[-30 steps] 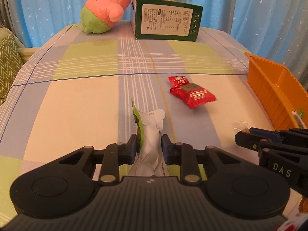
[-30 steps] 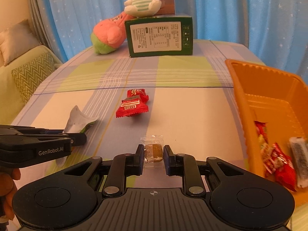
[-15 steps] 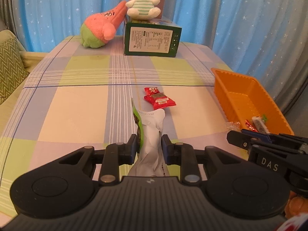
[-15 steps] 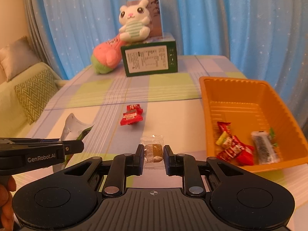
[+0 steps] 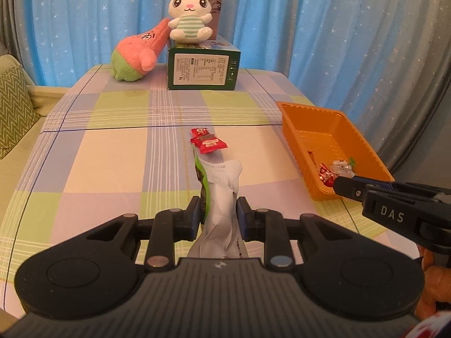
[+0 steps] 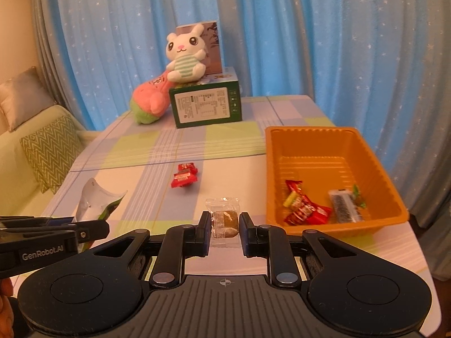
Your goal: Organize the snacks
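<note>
Crinkled foil snack packet (image 5: 222,197) pinched in left gripper (image 5: 218,211)

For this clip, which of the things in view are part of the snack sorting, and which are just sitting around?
Part of the job:
- white-and-green snack packet, clamped in the left gripper
- clear-wrapped brown candy, clamped in the right gripper
- red snack packets on the table
- orange tray, some snacks already inside

Just lying about:
- bunny plush
- pink plush
- green box
- cushion
</note>
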`<state>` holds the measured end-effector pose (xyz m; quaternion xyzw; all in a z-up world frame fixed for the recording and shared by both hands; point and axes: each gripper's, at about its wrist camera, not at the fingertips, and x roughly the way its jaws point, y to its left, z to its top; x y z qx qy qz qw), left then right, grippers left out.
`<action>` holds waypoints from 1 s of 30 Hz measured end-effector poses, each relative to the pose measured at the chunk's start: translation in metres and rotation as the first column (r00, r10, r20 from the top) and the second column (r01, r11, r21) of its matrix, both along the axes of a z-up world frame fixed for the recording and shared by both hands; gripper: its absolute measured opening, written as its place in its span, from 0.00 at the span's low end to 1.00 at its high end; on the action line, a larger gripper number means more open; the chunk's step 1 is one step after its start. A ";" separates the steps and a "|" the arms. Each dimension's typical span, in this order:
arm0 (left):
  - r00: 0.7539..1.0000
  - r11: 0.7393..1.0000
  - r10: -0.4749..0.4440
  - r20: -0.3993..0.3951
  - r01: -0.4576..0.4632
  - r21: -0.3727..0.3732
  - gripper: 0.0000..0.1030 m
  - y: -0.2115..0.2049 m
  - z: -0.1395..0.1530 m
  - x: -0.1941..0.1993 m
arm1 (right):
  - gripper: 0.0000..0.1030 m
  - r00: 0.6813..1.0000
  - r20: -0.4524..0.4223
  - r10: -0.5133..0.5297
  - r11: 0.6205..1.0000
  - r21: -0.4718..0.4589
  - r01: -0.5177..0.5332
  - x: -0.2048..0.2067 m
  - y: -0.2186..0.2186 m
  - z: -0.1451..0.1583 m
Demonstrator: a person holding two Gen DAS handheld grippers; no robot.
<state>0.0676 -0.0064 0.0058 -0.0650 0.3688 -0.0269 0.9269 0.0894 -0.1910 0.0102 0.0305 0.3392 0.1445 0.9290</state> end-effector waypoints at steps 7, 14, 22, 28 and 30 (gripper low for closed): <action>0.999 0.999 -0.042 0.008 0.042 -0.001 0.23 -0.020 0.007 -0.006 | 0.21 1.000 0.000 -0.030 1.000 -0.004 0.030 -0.012 -0.018 0.005; 0.996 0.996 -0.084 0.016 0.084 0.000 0.23 -0.040 0.013 -0.001 | 0.21 0.997 -0.003 -0.073 0.997 -0.002 0.073 -0.014 -0.041 0.006; 0.990 0.990 -0.138 0.012 0.138 -0.003 0.23 -0.065 0.014 0.011 | 0.21 0.992 -0.006 -0.124 0.992 0.006 0.124 -0.011 -0.068 0.008; 0.983 0.983 -0.185 0.011 0.185 -0.001 0.23 -0.088 0.015 0.023 | 0.21 0.986 -0.012 -0.169 0.985 0.011 0.169 -0.006 -0.089 0.008; 0.980 0.980 -0.199 0.011 0.199 -0.003 0.23 -0.095 0.015 0.027 | 0.21 0.983 -0.014 -0.182 0.983 0.012 0.182 -0.003 -0.097 0.007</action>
